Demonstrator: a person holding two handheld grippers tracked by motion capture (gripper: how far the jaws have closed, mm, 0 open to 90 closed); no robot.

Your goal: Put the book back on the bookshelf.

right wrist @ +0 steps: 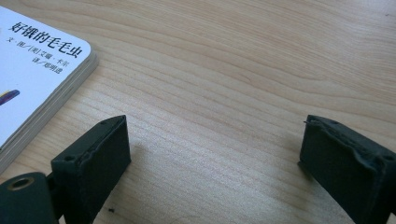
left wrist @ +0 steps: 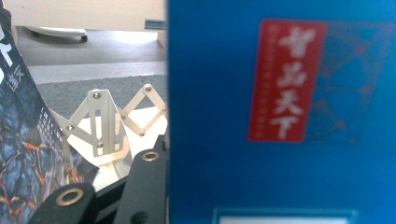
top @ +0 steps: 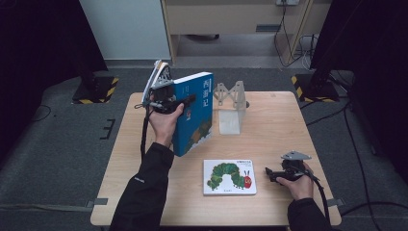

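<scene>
Two books, one stand, two grippers in play.
Table: wooden table (top: 269, 202), light top, seen from the high view; person's sleeves come in at 6 o'clock.
Blue book: blue book (top: 195, 113) held up off the table, near upright w/ slight tilt, at approx 10 o'clock of table centre; white Chinese title strip at its top right corner, green artwork low on the cover. In the left gripper view its cover (left wrist: 280, 112) sits close to the lens, w/ a red label bearing white characters.
Caterpillar book: caterpillar picture book (top: 229, 176) lies flat, cover up, at 6 o'clock of table centre; well apart from the blue book. In the right gripper view its corner (right wrist: 32, 60) shows at 10 o'clock, black Chinese title, thick page edges.
Stand: metal book stand (top: 230, 103) w/ scissor-lattice side, at 12 o'clock on the table, just beside the blue book's right edge; whether they touch, can't tell. Also in the left gripper view (left wrist: 105, 123).
Left gripper: left gripper (top: 185, 101) raised, jaws clamped on the blue book's left edge; a dark patterned booklet (left wrist: 21, 154) shows at 9 o'clock in its own view.
Right gripper: right gripper (top: 268, 172) low at 4 o'clock, near the caterpillar book's right edge, not touching it; jaws spread wide over bare wood (right wrist: 212, 154), nothing between them.
</scene>
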